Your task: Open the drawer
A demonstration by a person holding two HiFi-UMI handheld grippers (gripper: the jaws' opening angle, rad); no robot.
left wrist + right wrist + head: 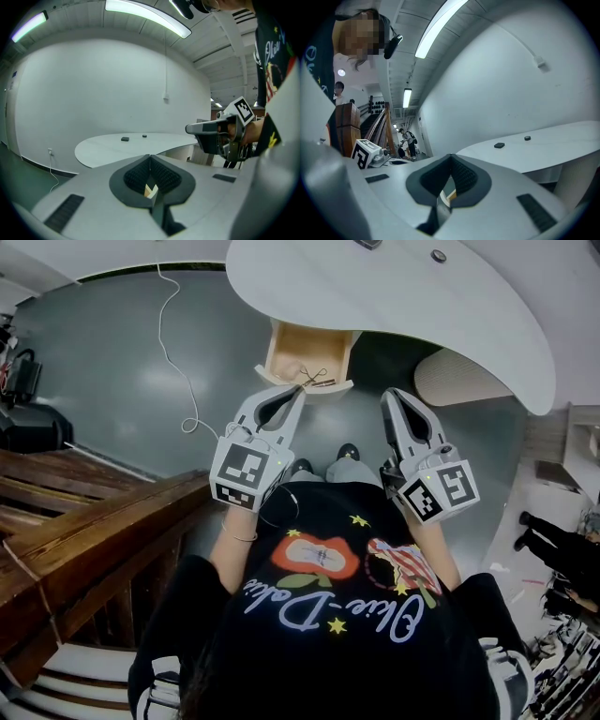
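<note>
Drawer (306,348) stands pulled out under the table (394,287); both grippers are clenched on nothing.
Risk: the left gripper (301,391) has its tip at the drawer's front lip, so a forward nudge could push it shut again. The right gripper (394,396) hangs clear beside it. Only the head view shows the drawer whole; the gripper views show pads meeting and a mere sliver of wood below.

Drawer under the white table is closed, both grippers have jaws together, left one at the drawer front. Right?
Not quite. The drawer is open: the head view shows it pulled out from under the white table, with its wooden inside visible from above. The rest stands: the left gripper is at the drawer front, and it and the right gripper both have jaws together.
</note>
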